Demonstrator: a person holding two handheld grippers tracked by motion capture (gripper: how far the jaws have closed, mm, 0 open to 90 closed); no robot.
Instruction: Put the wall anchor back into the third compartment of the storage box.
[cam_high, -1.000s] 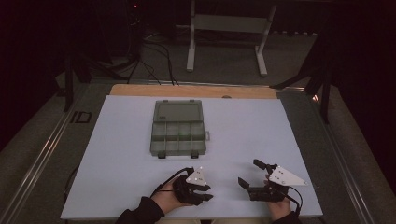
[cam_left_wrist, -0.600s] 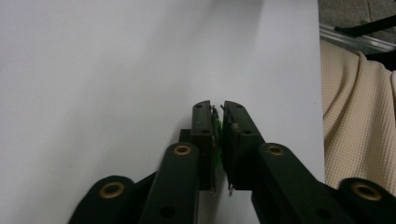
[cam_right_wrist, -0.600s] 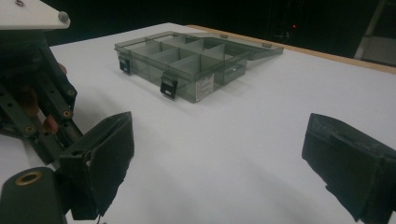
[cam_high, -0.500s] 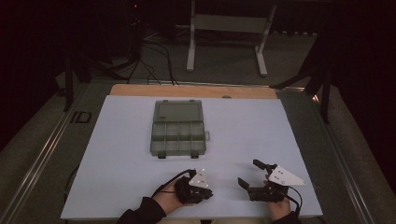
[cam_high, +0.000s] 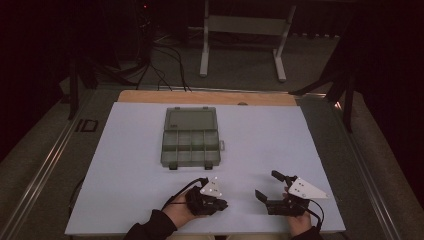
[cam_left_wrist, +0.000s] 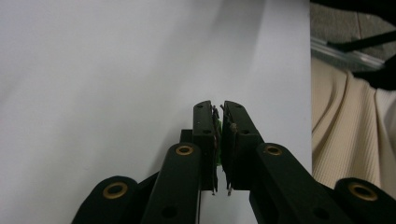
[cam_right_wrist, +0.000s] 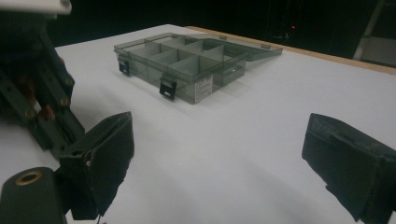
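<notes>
- Jaws first: my left gripper (cam_high: 220, 204) has its two black jaws pressed nearly together, with a thin slit between the pads and nothing clearly held; a small green speck sits at the inner edge of one pad, and I cannot tell what it is.
- My right gripper (cam_high: 272, 187) has its jaws spread wide apart, with bare white board between them.
- Grey translucent plastic organiser box (cam_high: 191, 136) lies flat on the board, at the middle and a little to the left, far from both my grippers and touching neither.
- Its lid is folded back flat on the far side, and the near half shows rows of small compartments split by thin dividers; I see nothing in them.
- Two dark latches sit on the box's near wall, and a small label is on its right end.
- Seen from my right gripper view, the box (cam_right_wrist: 187, 63) lies ahead and to the left, with my left gripper (cam_right_wrist: 35, 93) dark and blurred at the near left.
- Both grippers rest low at the near edge of the white rectangular board (cam_high: 125, 165), left one near centre, right one to its right, well apart from each other.
- A wooden strip (cam_high: 200, 97) runs along the board's far edge.
- Beyond it, a grey metal stand (cam_high: 240, 40) and black cables (cam_high: 165, 70) lie on the dark floor.
</notes>
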